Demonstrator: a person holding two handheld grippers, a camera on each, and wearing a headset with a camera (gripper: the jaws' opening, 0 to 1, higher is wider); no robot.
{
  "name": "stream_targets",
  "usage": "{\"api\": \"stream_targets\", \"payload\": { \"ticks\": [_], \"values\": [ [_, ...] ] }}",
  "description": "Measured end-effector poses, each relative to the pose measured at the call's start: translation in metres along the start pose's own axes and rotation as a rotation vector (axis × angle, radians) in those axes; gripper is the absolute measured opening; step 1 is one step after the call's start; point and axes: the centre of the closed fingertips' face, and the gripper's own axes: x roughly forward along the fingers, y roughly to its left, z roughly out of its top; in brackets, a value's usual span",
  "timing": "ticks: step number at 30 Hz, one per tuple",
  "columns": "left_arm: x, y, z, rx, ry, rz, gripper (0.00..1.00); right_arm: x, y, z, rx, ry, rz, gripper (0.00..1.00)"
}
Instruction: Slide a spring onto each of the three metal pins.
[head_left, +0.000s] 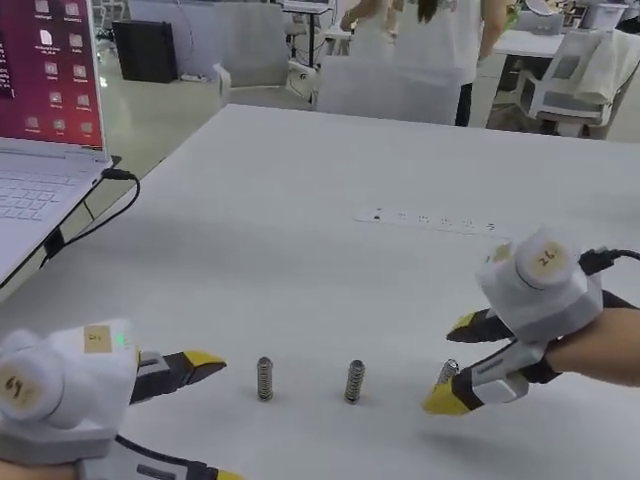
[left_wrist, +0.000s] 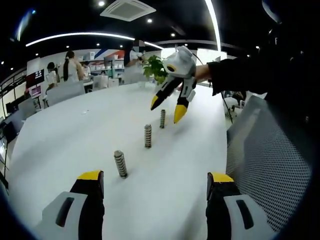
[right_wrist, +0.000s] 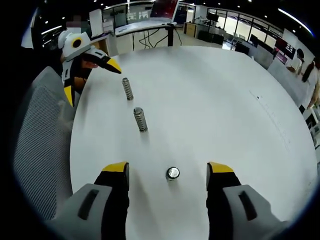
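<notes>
three springs stand upright in a row on the white table (head_left: 330, 180). reference: the middle spring (head_left: 355, 381). the second spring (head_left: 265, 379) stands near it on the left. the third spring (head_left: 449, 372) stands near it on the right, between the spread jaws of the right gripper (head_left: 450, 363) and clear of both (seen end-on in the right gripper view). the left gripper (head_left: 220, 418), jaws parted and empty, hovers left of the middle spring, beyond the second. a laptop (head_left: 40, 150) sits far left of it.

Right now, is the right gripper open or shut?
Open: on the right gripper the jaws stand wide apart, with a spring between them, touching neither.
</notes>
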Motion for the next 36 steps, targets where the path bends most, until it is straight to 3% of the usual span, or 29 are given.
{"api": "stream_targets", "payload": {
  "ticks": [21,36],
  "values": [
    [0.001,0.000,0.003,-0.027,-0.025,0.008,0.83,-0.025,0.031,-0.025,0.063,-0.149,-0.066,0.69],
    [-0.005,-0.002,0.002,-0.061,-0.049,0.025,0.85,-0.036,0.049,-0.028,0.109,-0.281,-0.084,0.73]
  ]
}}
